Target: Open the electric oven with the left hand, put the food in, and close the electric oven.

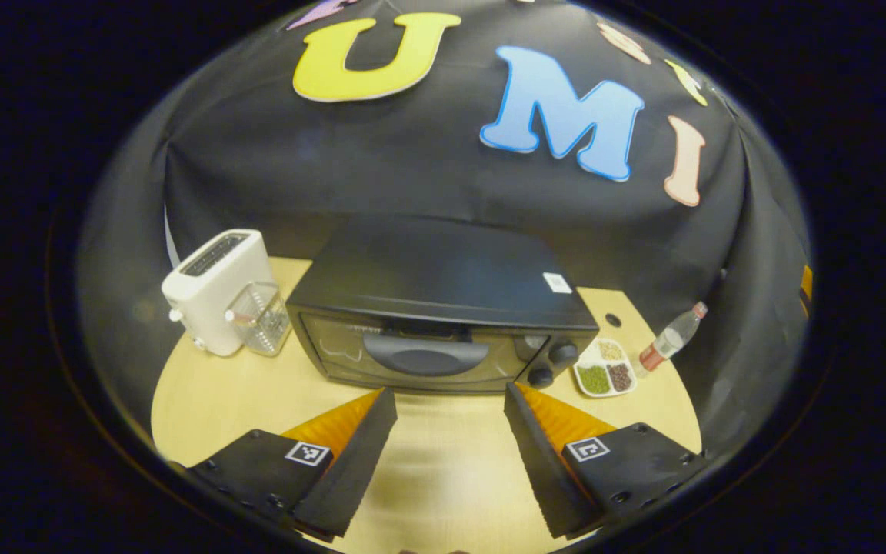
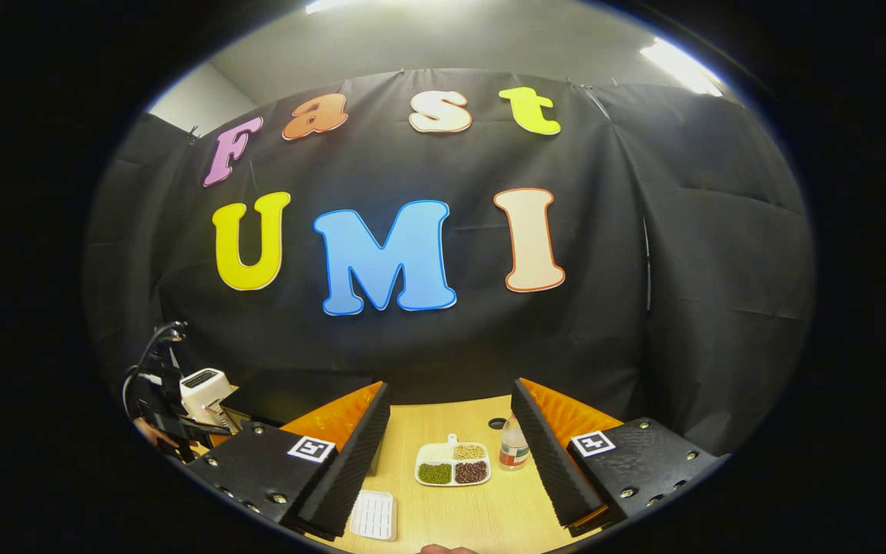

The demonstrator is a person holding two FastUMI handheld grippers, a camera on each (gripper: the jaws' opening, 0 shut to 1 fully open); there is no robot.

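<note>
The black electric oven stands on the wooden table, its door shut, with the curved handle facing me. My left gripper hovers open just in front of the door, touching nothing. A white divided dish of beans lies to the right of the oven. In the right gripper view my right gripper is open and empty above the table, with the same dish between and beyond its fingers. The oven is a dark shape at the left, partly hidden by a finger.
Left of the oven stand a white toaster and a clear glass container. A plastic bottle stands beside the dish. A small white ribbed tray lies near the table's front. The other gripper with its cable is at far left.
</note>
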